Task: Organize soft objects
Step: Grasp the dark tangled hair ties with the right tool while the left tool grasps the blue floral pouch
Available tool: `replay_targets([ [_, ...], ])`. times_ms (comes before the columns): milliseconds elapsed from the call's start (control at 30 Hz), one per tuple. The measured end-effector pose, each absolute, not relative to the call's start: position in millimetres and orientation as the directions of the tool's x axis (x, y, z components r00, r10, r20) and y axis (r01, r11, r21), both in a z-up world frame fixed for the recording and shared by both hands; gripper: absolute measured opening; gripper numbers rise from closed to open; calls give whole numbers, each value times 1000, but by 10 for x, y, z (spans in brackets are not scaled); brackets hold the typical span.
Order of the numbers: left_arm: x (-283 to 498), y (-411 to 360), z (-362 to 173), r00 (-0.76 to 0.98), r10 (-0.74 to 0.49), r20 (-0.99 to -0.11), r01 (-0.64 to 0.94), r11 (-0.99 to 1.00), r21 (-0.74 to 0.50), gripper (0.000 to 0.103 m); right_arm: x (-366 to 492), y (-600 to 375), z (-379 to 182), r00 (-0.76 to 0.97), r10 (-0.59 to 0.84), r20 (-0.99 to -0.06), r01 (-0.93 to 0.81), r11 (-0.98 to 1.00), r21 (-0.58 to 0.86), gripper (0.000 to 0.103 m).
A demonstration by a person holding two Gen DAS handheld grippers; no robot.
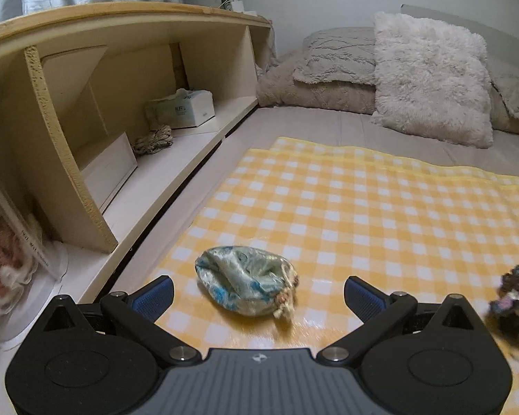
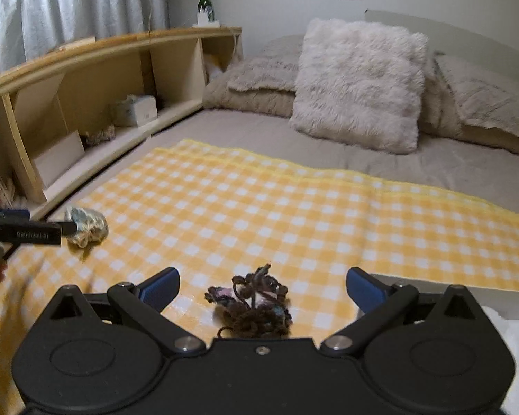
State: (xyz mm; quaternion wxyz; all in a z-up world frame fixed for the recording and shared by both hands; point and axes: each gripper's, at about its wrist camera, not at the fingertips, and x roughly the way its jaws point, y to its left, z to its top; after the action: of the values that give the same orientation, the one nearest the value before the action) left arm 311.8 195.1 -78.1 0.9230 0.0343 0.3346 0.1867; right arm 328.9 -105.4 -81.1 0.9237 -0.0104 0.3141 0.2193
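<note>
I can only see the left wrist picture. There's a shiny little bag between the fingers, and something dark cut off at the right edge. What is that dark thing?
Observer: A tangled bundle of brown yarn with pinkish bits, lying on the checkered cloth.
Operator: Is the other gripper near it?
Observer: Yes, the right gripper is open, with the yarn between its fingers, not yet pinched.
Operator: Anything beyond the yarn on that side?
Observer: Something white and fluffy lies at the right edge, off the cloth; I cannot tell what it is.

Bed: checked cloth, pillows; pouch, yarn tangle on cloth.
</note>
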Motion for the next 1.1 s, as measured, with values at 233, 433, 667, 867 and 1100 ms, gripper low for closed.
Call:
replay_targets([
  [233,3314,2173,-909,695,409,-592,-372,908,191,103,3535,-971,-1078,645,407,-647,-447,887,112,103],
  [433,3455,2237,-1030,690,378,-617,-363,918,157,102,3679,-917,-1266,606,434,-667,-480,868,128,93],
  [667,3629,2177,-1139,672,347,-655,-327,932,158,71,3742,-802,-1407,539,463,-703,-537,832,136,75],
  [867,3647,2146,-1153,647,338,-683,-313,935,166,46,3725,-776,-1468,507,429,-748,-547,831,105,51],
  [1100,3547,2169,-1068,641,315,-700,-298,942,151,32,3679,-810,-1389,509,404,-760,-548,833,76,38],
])
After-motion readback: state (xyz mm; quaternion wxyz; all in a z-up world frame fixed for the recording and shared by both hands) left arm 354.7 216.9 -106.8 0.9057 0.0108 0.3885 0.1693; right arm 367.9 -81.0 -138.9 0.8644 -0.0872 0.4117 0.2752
